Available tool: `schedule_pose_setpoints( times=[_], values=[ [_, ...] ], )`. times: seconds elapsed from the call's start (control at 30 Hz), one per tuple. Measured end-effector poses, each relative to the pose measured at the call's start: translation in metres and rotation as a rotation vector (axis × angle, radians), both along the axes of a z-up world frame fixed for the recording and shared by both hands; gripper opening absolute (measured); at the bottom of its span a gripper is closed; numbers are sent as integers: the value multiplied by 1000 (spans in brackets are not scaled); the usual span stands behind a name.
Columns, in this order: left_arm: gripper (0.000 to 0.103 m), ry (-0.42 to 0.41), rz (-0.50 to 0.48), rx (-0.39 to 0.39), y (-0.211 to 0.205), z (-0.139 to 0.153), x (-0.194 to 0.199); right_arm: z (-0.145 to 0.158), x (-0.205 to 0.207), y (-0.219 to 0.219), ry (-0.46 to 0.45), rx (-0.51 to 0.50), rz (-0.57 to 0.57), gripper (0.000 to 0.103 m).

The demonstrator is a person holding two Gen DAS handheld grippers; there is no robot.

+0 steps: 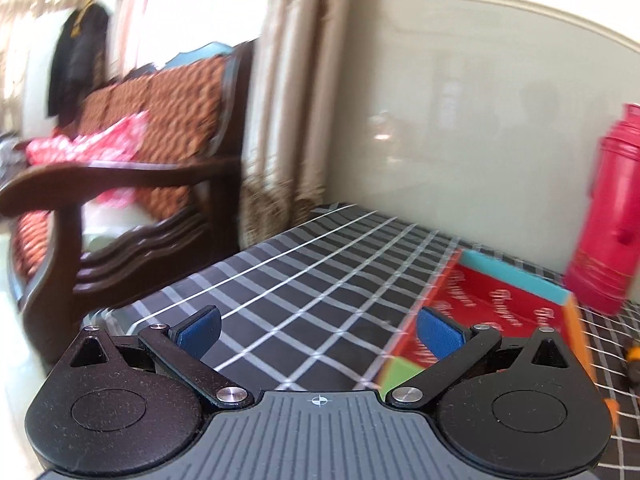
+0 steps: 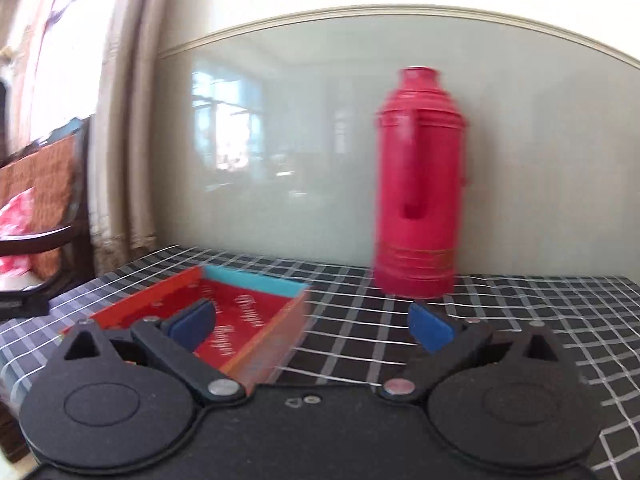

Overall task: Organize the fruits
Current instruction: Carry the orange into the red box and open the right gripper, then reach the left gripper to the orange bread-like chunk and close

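Both tongs, left gripper (image 1: 318, 334) and right gripper (image 2: 312, 326), gape wide, holding nothing; the red tray (image 2: 244, 320) sits just ahead.

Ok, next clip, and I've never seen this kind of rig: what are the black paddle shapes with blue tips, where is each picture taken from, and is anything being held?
There is no robot arm here. A person carries a two-finger gripper in each hand, and each gripper has a wide-angle camera looking forward along its fingers. The black shapes are the gripper bodies; the blue tips are the finger pads.

One picture comes from the left gripper, the other from the right gripper. Both stand open with nothing between the pads.

On the checked tablecloth lies a shallow red tray with a blue end wall; what shows of its inside is bare. A tall red flask stands upright by the wall. No fruit is clearly visible; an orange and dark item at the left view's edge is too cut off to identify.
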State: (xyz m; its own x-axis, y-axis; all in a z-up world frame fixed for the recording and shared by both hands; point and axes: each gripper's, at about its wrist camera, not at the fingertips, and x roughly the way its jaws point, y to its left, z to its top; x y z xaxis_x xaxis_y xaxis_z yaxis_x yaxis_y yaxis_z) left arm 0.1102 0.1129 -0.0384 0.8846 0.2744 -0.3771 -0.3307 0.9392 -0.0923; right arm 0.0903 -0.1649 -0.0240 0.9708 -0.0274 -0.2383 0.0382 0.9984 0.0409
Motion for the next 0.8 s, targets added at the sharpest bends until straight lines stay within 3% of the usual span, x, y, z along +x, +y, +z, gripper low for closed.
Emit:
schedule_pose_setpoints(
  times=[0.13,0.3,0.5,0.7,0.8],
  values=[
    [103,-59,-129,61,-41,9,-7,-8,-2,-54,54,158,-204,97],
    [103,-122,-322,149,-100,12,-17,-6,-27,-85,-41,-18,-480,97],
    [103,-102,-513,178,-162,5,-23,-16,-45,-123,-20,-67,-692,97],
    [102,-28,-645,173,-209,-11,-23,-21,-55,-127,-16,-83,-727,97],
    [99,32,-625,155,-217,-22,-12,-22,-54,-127,-6,-82,-691,97]
  ],
)
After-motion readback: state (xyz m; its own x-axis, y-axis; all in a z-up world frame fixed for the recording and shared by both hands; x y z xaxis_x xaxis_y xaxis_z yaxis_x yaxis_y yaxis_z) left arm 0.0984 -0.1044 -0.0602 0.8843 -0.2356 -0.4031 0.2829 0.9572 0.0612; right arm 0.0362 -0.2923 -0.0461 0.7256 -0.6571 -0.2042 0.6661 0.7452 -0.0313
